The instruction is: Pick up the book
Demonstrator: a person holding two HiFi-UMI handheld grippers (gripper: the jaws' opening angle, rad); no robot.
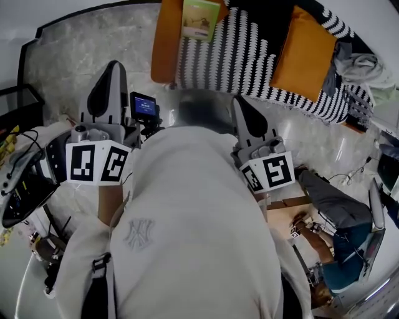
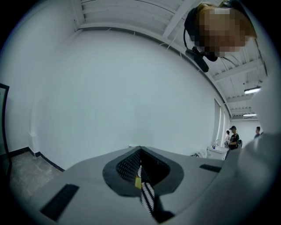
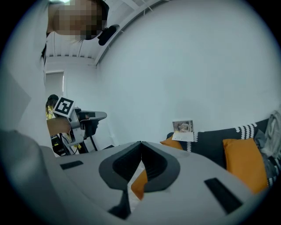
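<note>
The book [image 1: 201, 19], with a green and yellow cover, stands propped on the sofa's orange arm [image 1: 163, 43] at the top of the head view. In the right gripper view the book [image 3: 183, 131] shows ahead and to the right, well beyond the jaws. My left gripper [image 1: 112, 67] and right gripper [image 1: 240, 103] are held in front of my white sweatshirt, both pointing toward the sofa and short of it. The jaws of the left gripper [image 2: 141, 148] meet at their tips with nothing between them. The right gripper [image 3: 141, 143] is shut and empty too.
The sofa carries a black and white striped blanket [image 1: 249, 53], an orange cushion [image 1: 305, 53] and grey clothing [image 1: 360, 63]. A person sits on the floor at the right [image 1: 336, 215]. A stand with cables and gear [image 1: 25, 187] is at the left. Pale marble floor [image 1: 81, 47] lies before the sofa.
</note>
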